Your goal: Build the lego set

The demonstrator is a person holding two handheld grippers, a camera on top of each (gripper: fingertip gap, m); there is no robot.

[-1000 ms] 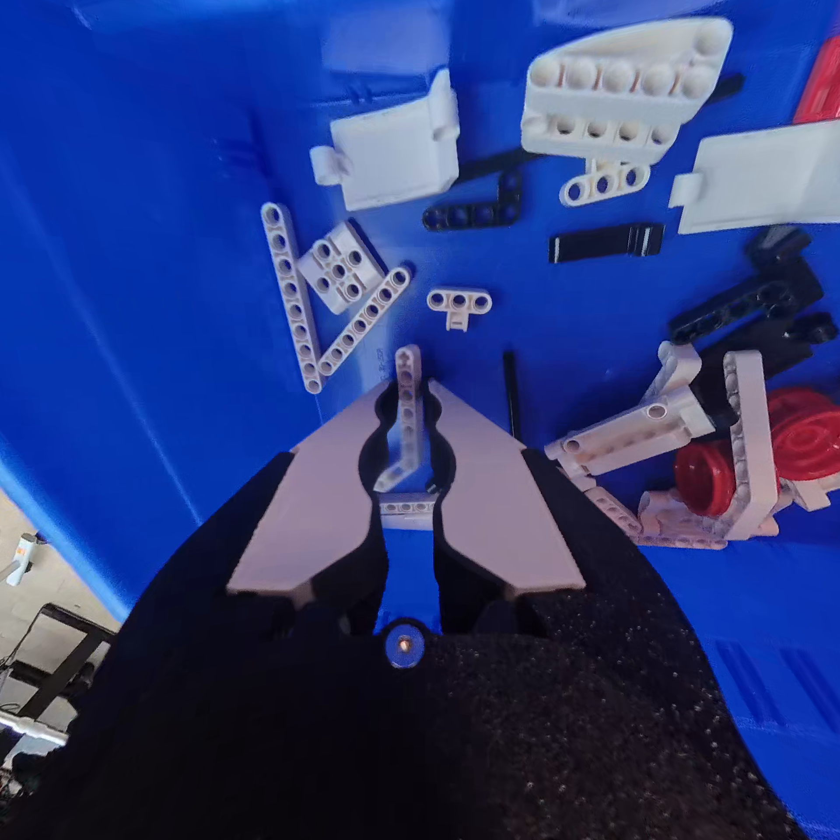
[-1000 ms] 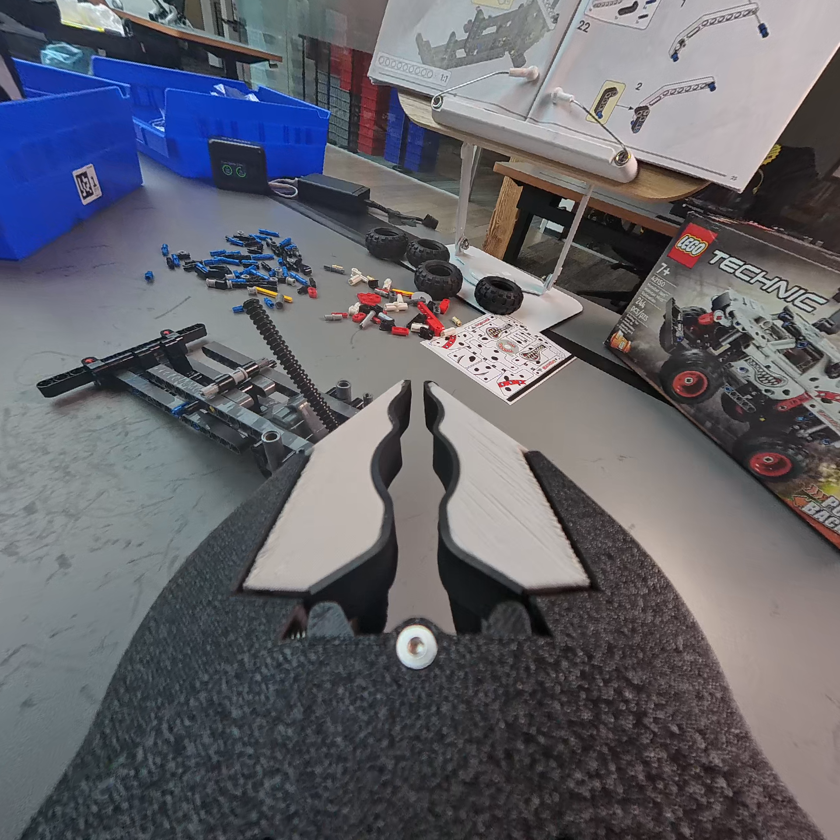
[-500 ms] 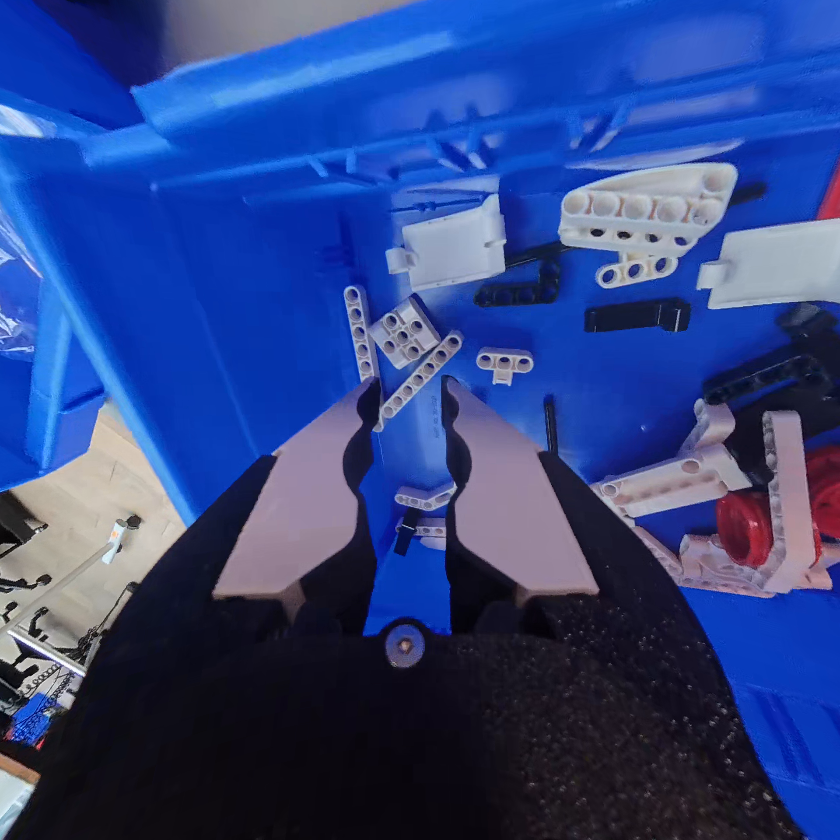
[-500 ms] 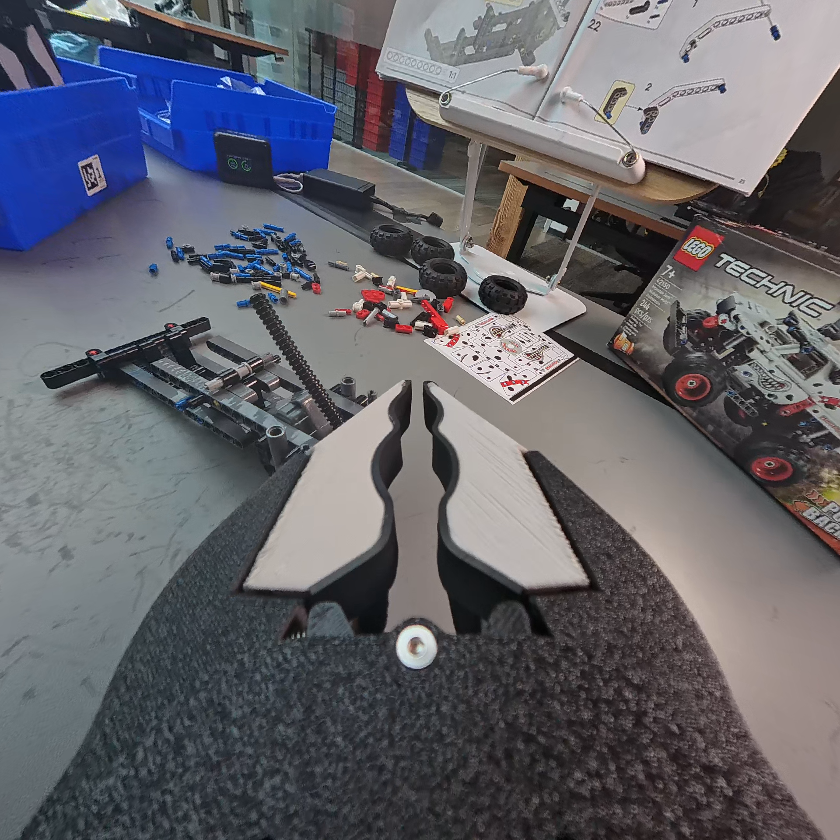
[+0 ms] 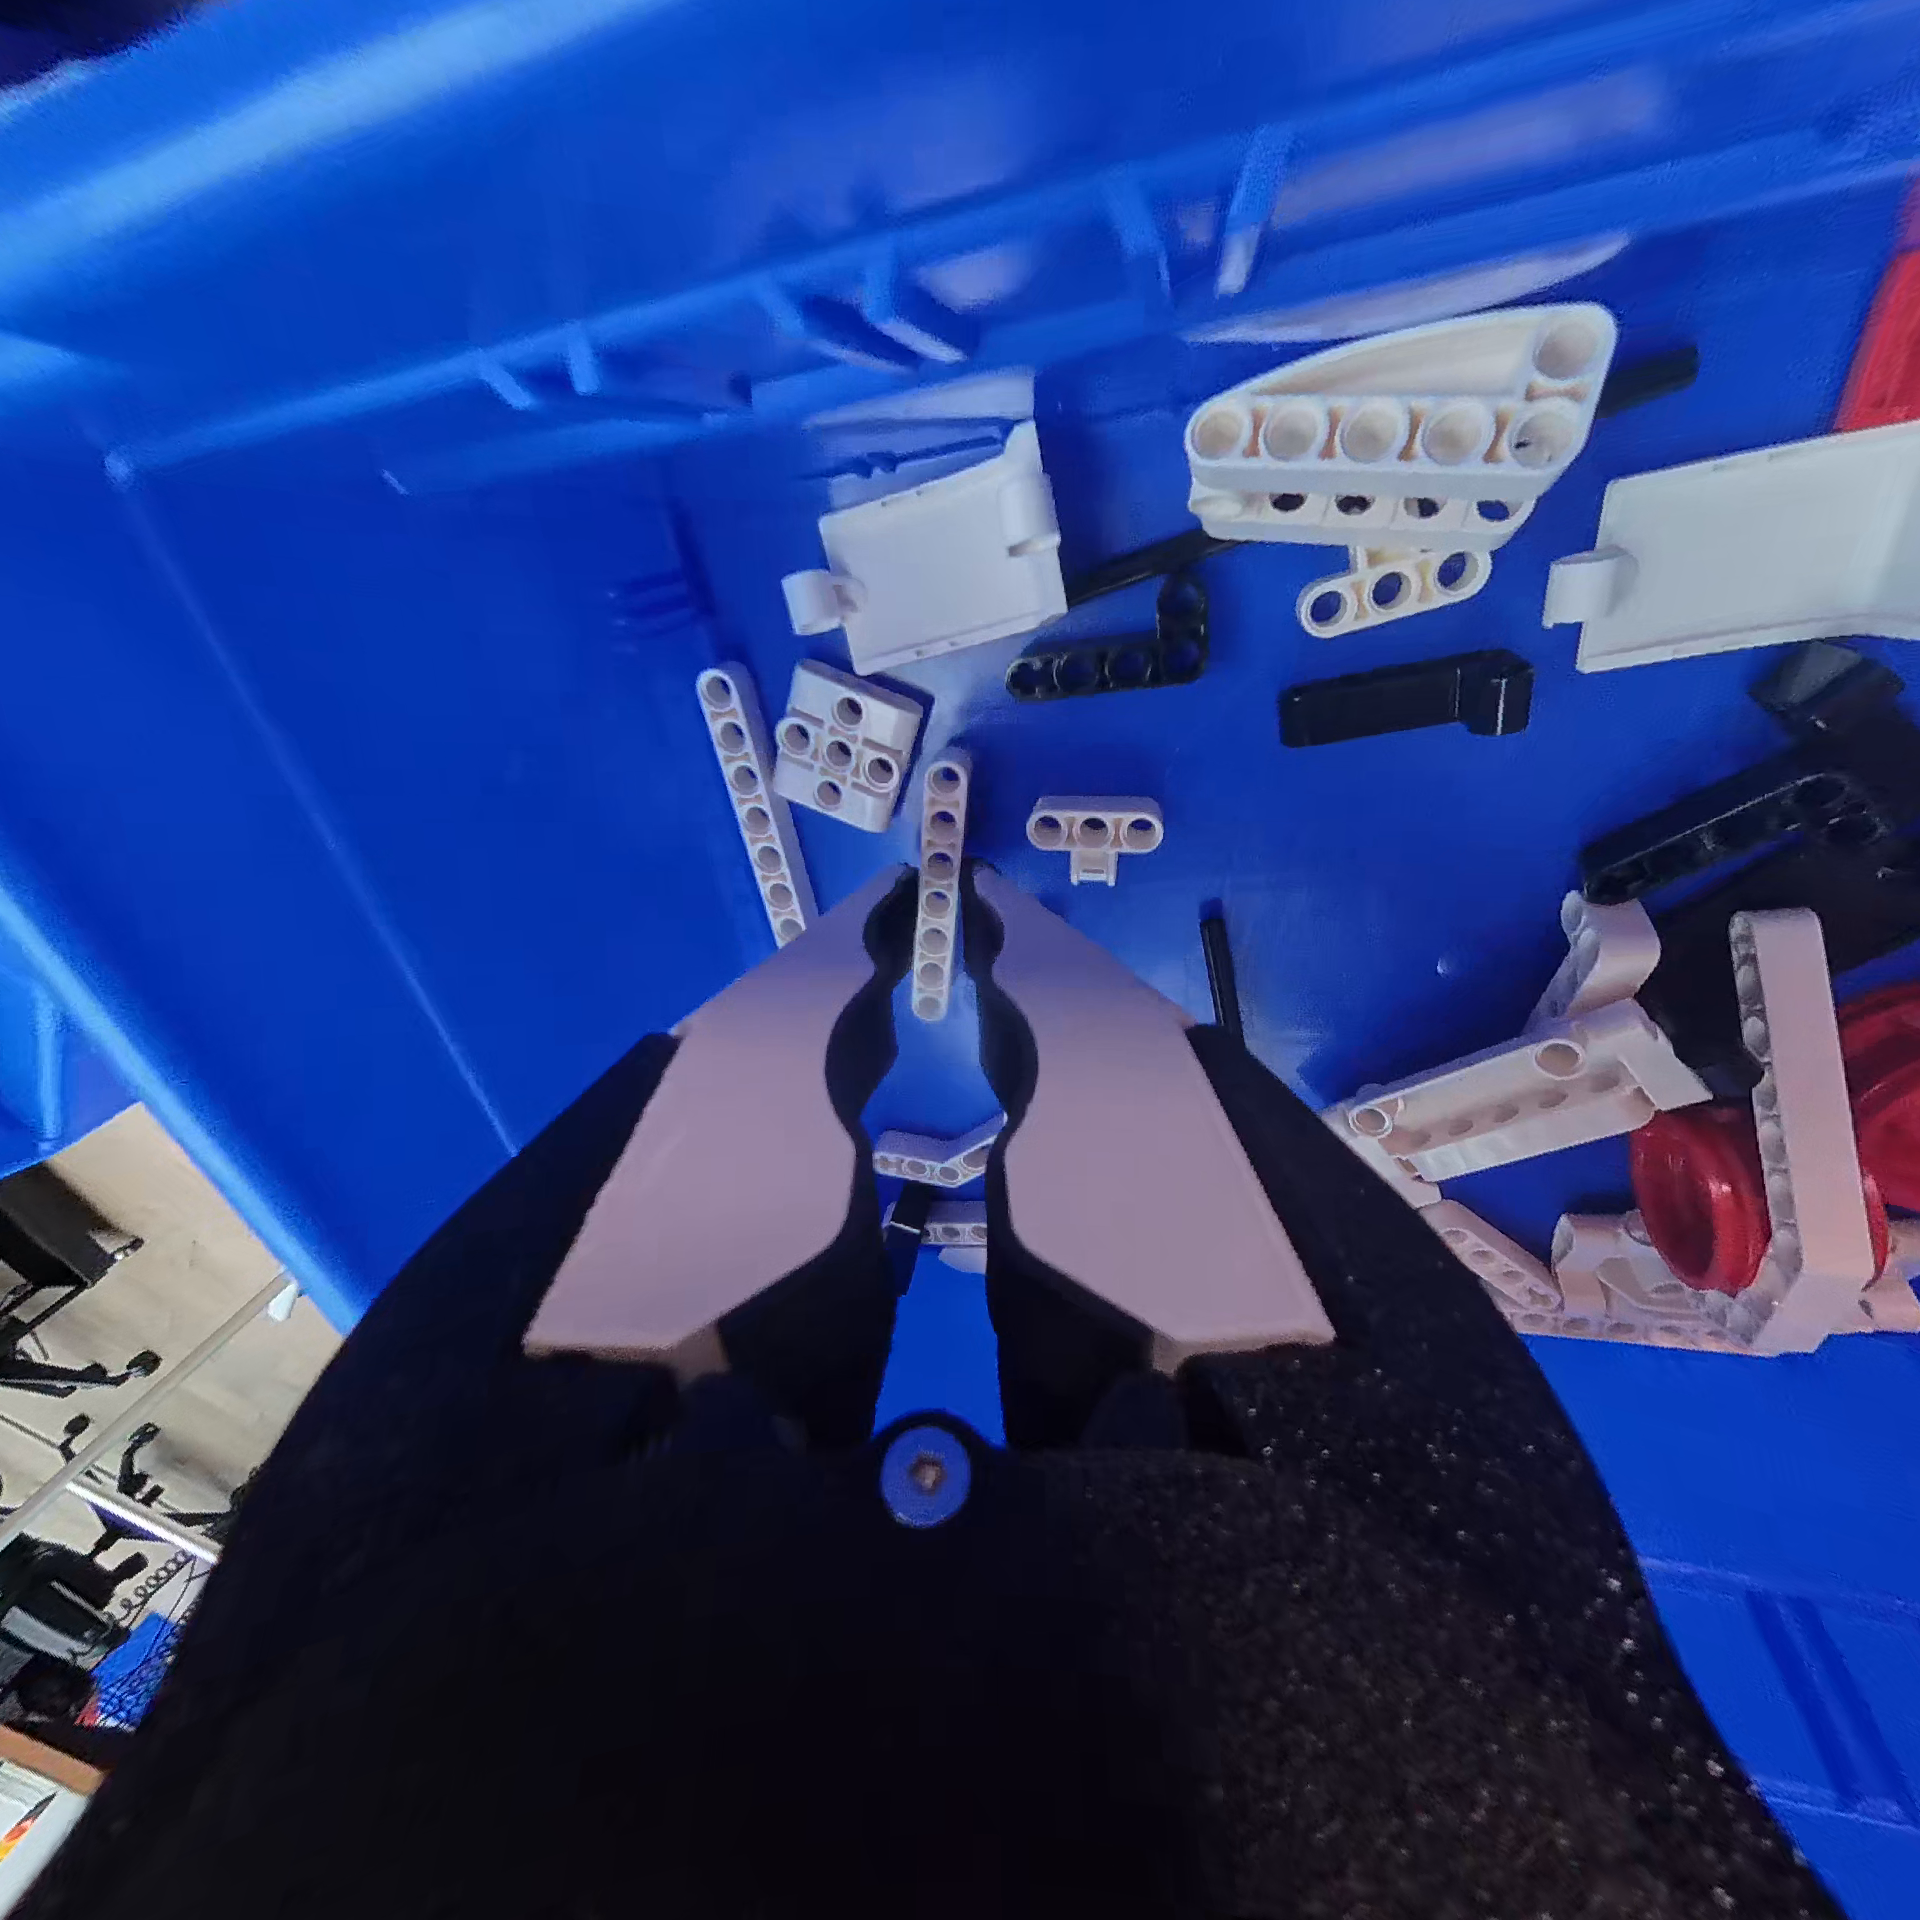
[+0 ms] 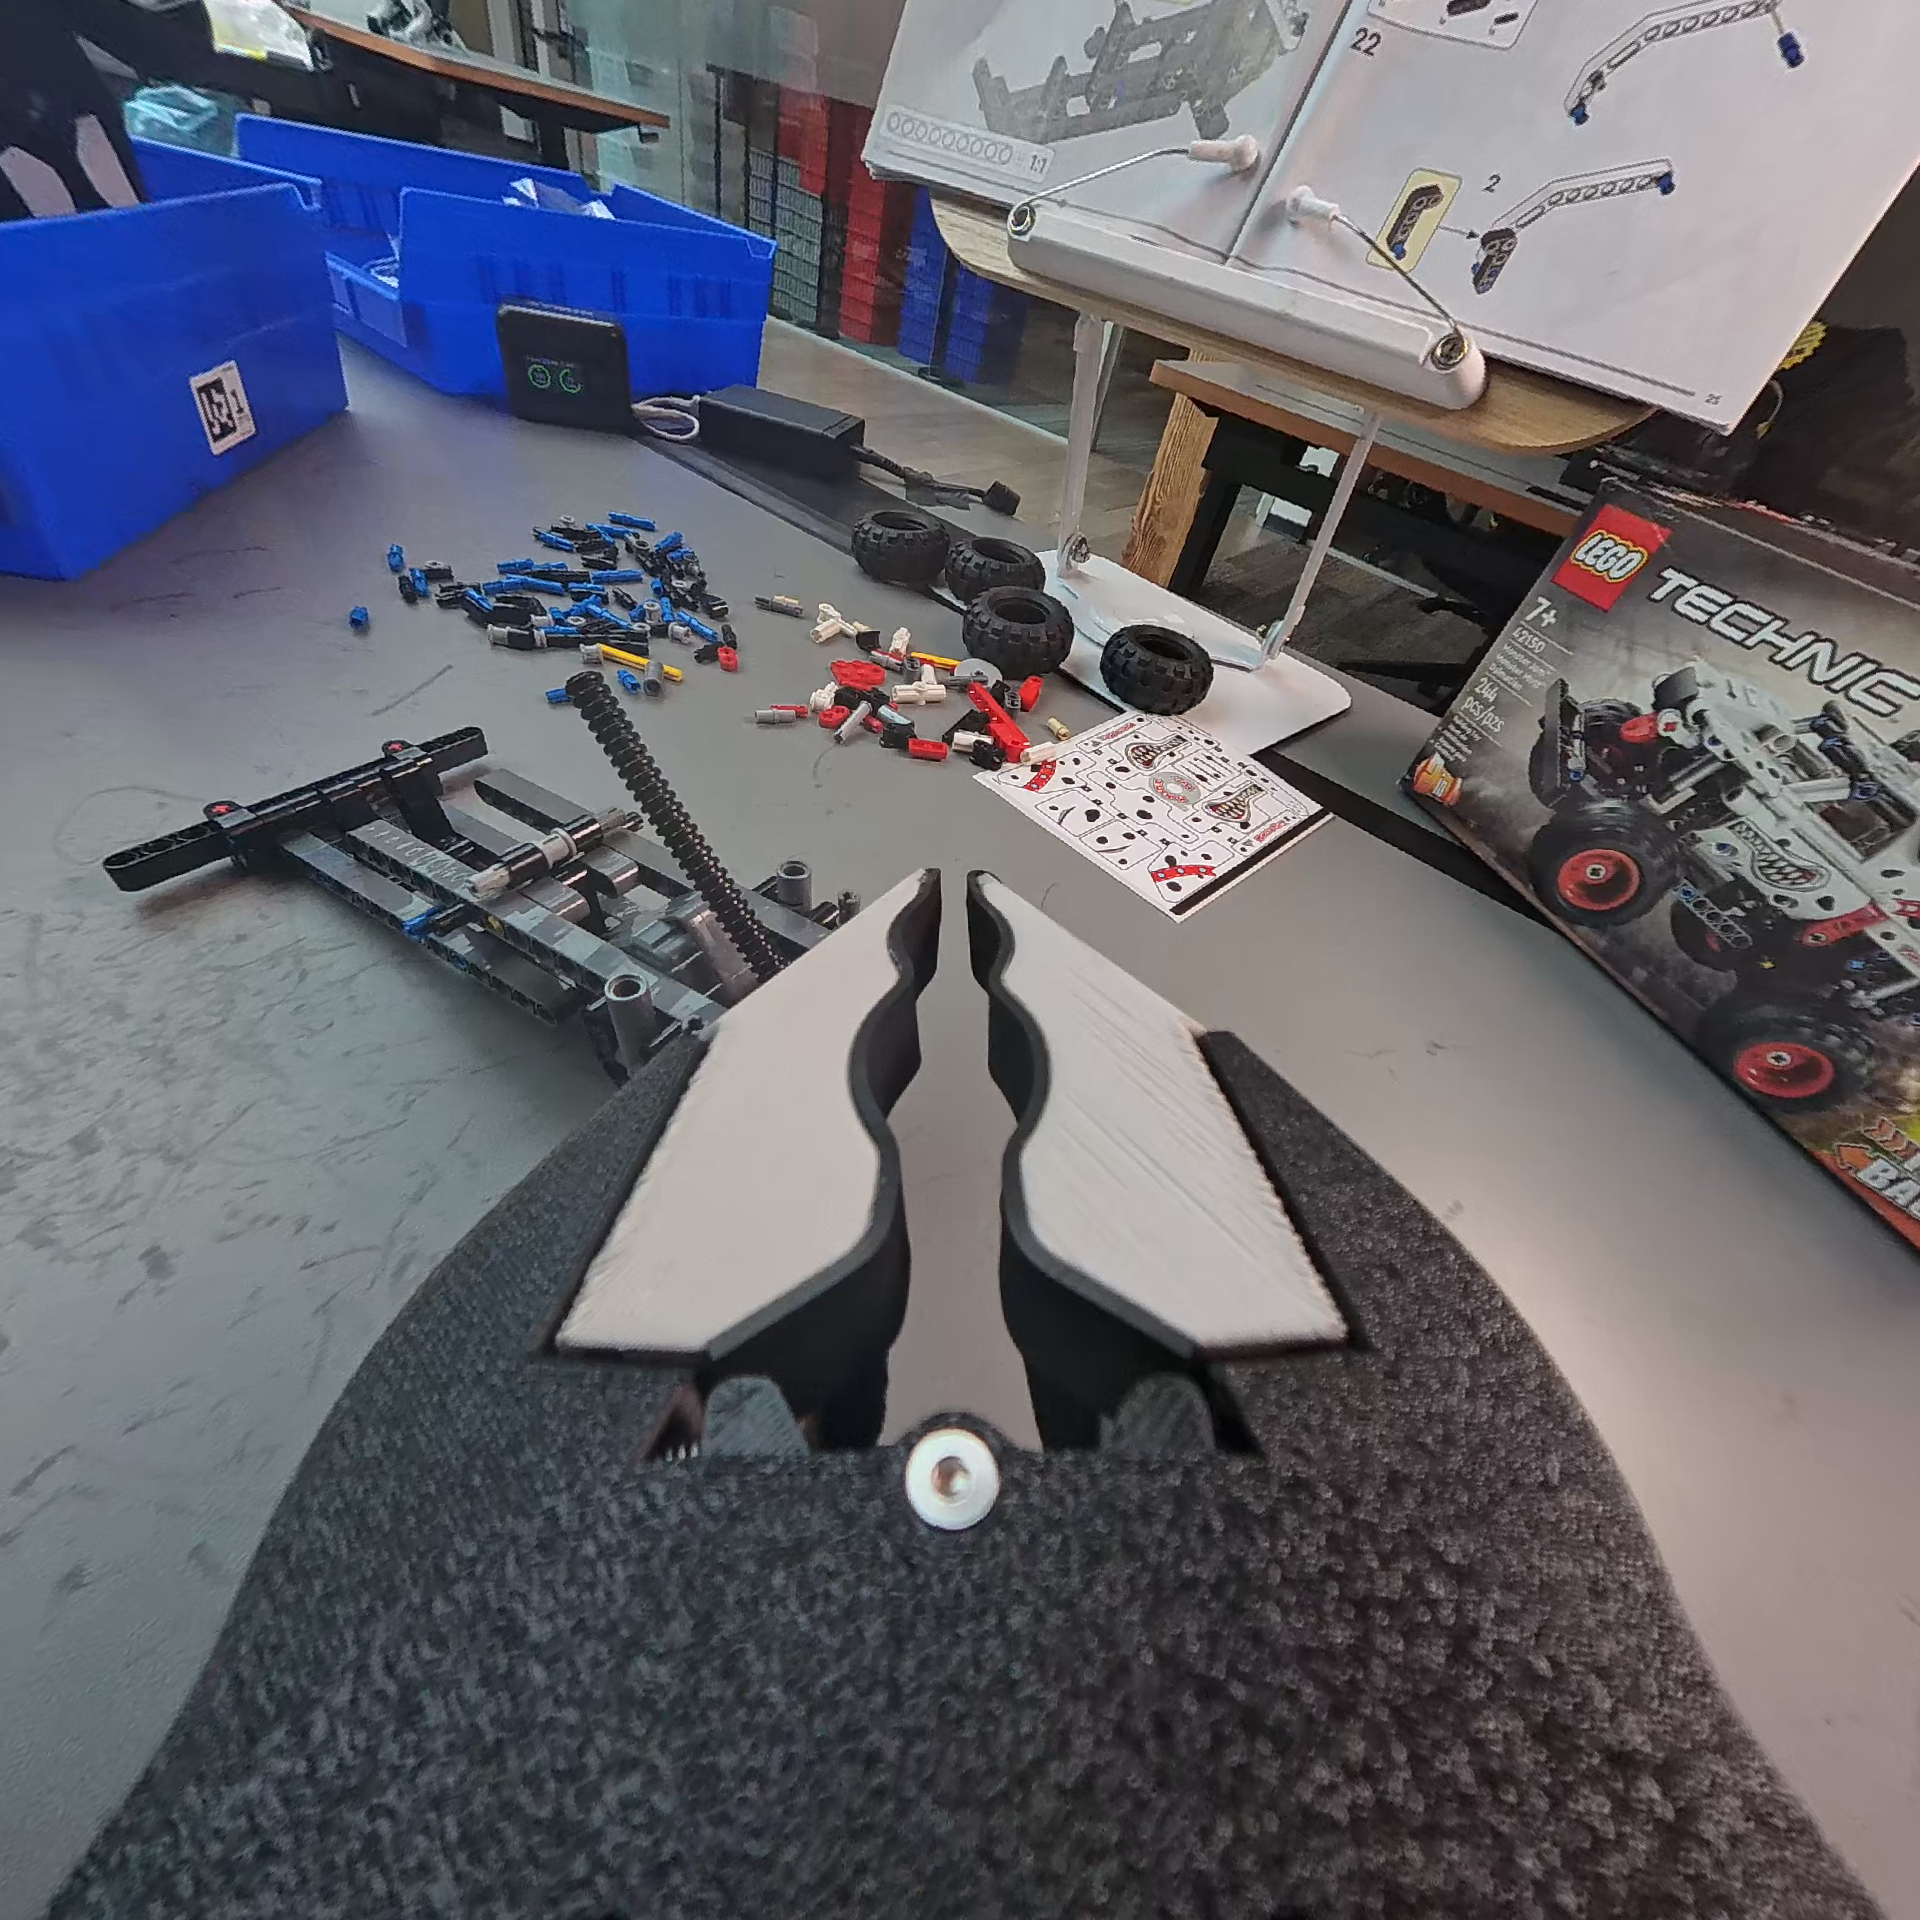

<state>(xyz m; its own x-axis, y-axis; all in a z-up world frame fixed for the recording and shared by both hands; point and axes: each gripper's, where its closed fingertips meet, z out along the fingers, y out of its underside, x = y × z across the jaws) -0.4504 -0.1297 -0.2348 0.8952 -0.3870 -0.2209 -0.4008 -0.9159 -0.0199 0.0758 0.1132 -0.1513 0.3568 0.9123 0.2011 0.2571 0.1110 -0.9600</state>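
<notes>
In the left wrist view my left gripper (image 5: 940, 878) is inside a blue bin (image 5: 416, 675), shut on a straight white beam (image 5: 938, 904) that stands lengthwise between the fingertips. A bent white beam (image 5: 935, 1155) lies on the bin floor under the fingers. In the right wrist view my right gripper (image 6: 953, 881) hovers over the grey table, shut and empty. The dark grey chassis assembly (image 6: 468, 873) with a black ribbed hose (image 6: 665, 800) lies just left of it.
The bin also holds a longer white beam (image 5: 753, 805), a white square piece (image 5: 847, 758), white panels (image 5: 945, 551), a T piece (image 5: 1093, 831), black beams (image 5: 1122, 649) and red wheels (image 5: 1704, 1205). On the table are pin piles (image 6: 582, 608), tyres (image 6: 1018, 623), a sticker sheet (image 6: 1153, 805), the set's box (image 6: 1714, 810) and the instruction booklet on its stand (image 6: 1455, 156).
My left gripper let go of the bent white beam, opened, moved left and forward, and closed on the straight white beam, which turned from slanted to lengthwise. The right gripper barely moved.
</notes>
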